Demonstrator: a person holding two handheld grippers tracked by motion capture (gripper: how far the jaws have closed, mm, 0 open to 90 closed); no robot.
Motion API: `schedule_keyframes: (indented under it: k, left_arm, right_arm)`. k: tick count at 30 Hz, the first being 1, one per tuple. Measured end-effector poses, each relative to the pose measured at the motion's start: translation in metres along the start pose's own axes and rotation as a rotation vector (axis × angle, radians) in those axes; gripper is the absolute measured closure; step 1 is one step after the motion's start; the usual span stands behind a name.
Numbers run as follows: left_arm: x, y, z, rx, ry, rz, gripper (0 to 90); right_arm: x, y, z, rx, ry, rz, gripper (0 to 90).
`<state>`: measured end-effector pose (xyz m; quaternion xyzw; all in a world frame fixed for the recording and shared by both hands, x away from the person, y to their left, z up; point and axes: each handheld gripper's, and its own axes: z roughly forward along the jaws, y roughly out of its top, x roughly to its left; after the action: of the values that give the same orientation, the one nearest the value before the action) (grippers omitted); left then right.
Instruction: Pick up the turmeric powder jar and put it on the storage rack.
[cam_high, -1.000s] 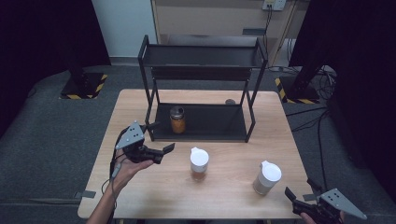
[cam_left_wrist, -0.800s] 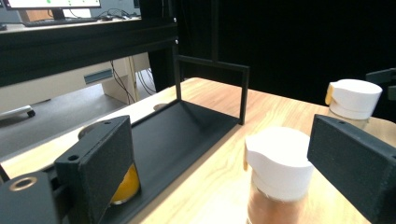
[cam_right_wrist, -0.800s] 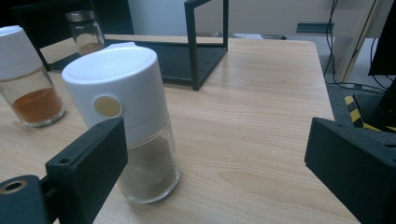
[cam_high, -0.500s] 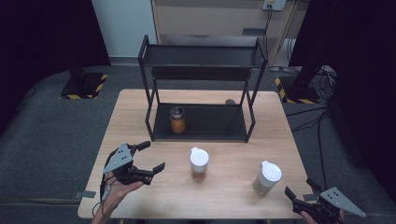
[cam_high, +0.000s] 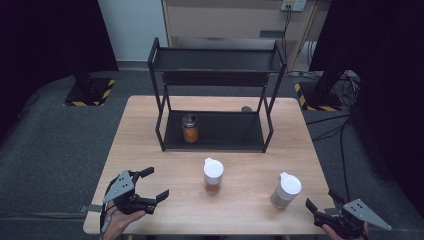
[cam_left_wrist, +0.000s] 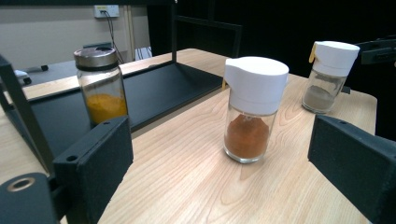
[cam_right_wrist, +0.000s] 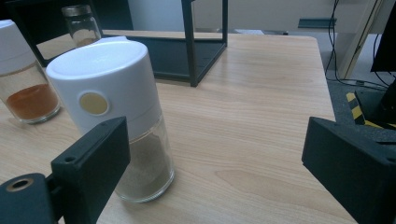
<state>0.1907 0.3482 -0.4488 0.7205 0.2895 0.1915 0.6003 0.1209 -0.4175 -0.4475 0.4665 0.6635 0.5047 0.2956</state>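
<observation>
One yellow spice jar (cam_high: 189, 128) is already on the rack (cam_high: 215, 135). Two white-capped jars, red (cam_high: 213, 175) and grey (cam_high: 286, 190), wait on the surface. Left gripper (cam_high: 150, 184) and right gripper (cam_high: 320, 207) both hang wide open, empty.

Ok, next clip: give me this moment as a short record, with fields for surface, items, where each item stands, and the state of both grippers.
surface: wooden table
rack: black two-tier shelf at the table's back
jar on rack: metal-lidded jar of yellow powder, lower tier, left end
front middle: white-capped shaker of orange-brown powder, upright
front right: white-capped shaker of grey powder, upright
left gripper: open, empty, near the front left corner
right gripper: open, empty, beside the grey-powder shaker, not touching it
</observation>
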Motion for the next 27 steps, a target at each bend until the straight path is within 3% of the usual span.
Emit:
schedule_keyframes:
  k: [4,17,21,27]
  left_arm:
    - [0.0,-0.009,-0.01,-0.017,0.004,-0.021,6.1]
    - [-0.002,-0.024,-0.027,0.028,0.069,-0.026,6.0]
    - [0.003,-0.029,-0.029,0.014,0.061,-0.059,6.0]
    - [0.002,-0.031,-0.032,0.004,0.085,-0.061,5.3]
  right_arm:
    - [0.0,0.0,0.0,0.0,0.0,-0.001,8.1]
    - [0.0,0.001,0.0,0.001,0.001,-0.007,8.1]
    - [0.0,0.001,0.0,0.003,0.001,-0.007,8.0]
    - [0.001,0.001,0.0,0.003,0.001,-0.007,8.0]
